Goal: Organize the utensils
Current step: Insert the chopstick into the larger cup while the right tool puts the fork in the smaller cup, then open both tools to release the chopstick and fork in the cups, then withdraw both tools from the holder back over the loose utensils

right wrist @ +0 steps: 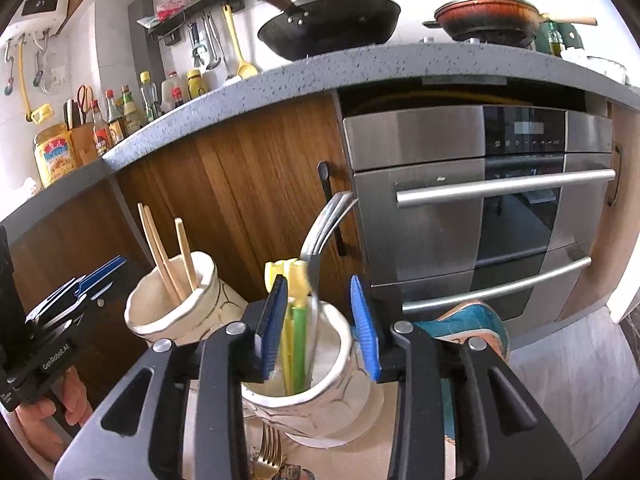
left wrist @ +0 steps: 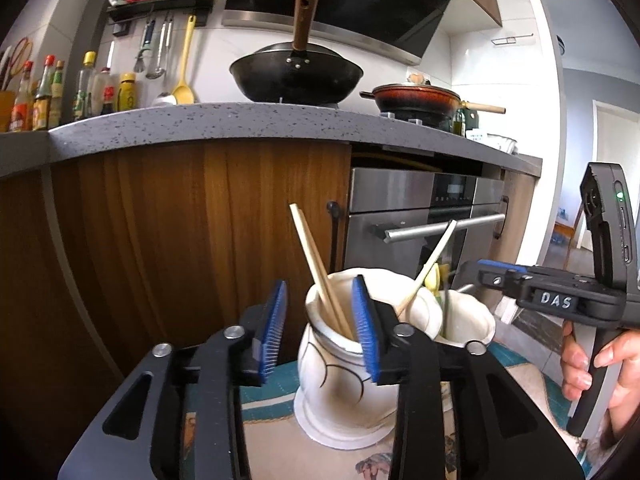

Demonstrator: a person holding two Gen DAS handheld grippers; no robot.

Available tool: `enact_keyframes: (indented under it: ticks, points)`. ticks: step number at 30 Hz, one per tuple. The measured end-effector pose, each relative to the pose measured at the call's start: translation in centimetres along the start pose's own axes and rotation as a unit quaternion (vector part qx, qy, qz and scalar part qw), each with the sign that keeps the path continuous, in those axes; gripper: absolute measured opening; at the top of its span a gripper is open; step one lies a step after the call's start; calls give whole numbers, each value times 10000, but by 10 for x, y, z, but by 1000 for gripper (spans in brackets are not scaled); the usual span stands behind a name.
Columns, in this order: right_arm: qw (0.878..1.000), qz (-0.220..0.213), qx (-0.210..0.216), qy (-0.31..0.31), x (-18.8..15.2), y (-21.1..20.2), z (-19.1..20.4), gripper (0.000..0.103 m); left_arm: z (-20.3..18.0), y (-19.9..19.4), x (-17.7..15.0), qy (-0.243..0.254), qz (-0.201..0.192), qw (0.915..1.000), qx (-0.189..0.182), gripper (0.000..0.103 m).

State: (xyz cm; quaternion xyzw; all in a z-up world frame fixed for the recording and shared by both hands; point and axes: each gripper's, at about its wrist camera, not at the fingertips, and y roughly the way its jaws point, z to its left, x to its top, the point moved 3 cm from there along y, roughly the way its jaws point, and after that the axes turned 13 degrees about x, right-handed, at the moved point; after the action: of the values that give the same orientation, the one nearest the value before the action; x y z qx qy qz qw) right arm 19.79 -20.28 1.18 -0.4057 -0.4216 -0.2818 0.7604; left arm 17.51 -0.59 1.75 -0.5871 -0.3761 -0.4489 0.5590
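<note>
A: Left gripper (left wrist: 320, 330)?
B: Jaws apart, empty, above the left jar (left wrist: 340, 376) holding chopsticks (left wrist: 316, 268).
A: Right gripper (right wrist: 320, 326)?
B: Also parted, nothing held, over the right jar (right wrist: 320, 392) with spoons (right wrist: 320, 224) inside.

A grey speckled counter (left wrist: 224, 124) runs across, above wood cabinets (left wrist: 192, 216) and a steel oven (right wrist: 480, 208) at right. On the hob a black wok (left wrist: 296, 76) stands left of a red pan (left wrist: 416, 96). Bottles (left wrist: 44, 92) line the far left; a shelf (left wrist: 160, 6) hangs on the white tiled wall (left wrist: 224, 64). Grey floor (right wrist: 580, 368) lies at right.
</note>
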Motion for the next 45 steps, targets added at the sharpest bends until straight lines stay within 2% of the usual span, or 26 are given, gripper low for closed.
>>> enact_keyframes:
  ticks: [2, 5, 7, 11, 14, 18, 29, 37, 45]
  points:
    - [10000, -89, -10, 13, 2, -10, 0, 53, 3, -5, 1, -13, 10, 10000, 40, 45]
    - [9999, -150, -31, 43, 0, -22, 1, 64, 7, -14, 2, -21, 16, 9999, 112, 54]
    - [9999, -147, -38, 74, -3, -29, 2, 70, 10, -21, 1, -38, 45, 9998, 215, 68]
    - [9999, -142, -59, 73, -12, -44, 6, 87, 15, -32, -1, -59, 101, 9994, 326, 80]
    - [9997, -99, -202, 3, -21, -53, 10, 93, 17, -41, -5, -7, 165, 9991, 398, 88]
    - [9994, -69, -345, -59, -31, -63, 14, 97, 20, -55, -12, 47, 221, 9986, 486, 92]
    - [9983, 185, -543, -99, -58, -78, 21, 98, 17, -82, -38, 351, 550, 9950, 758, 94]
    - [9973, 423, -595, -58, -80, -88, 22, 98, 12, -88, -69, 542, 1057, 9890, 882, 94]
    - [9957, 704, -598, -32, -103, -90, 17, 98, 10, -83, -108, 652, 1707, 9786, 942, 94]
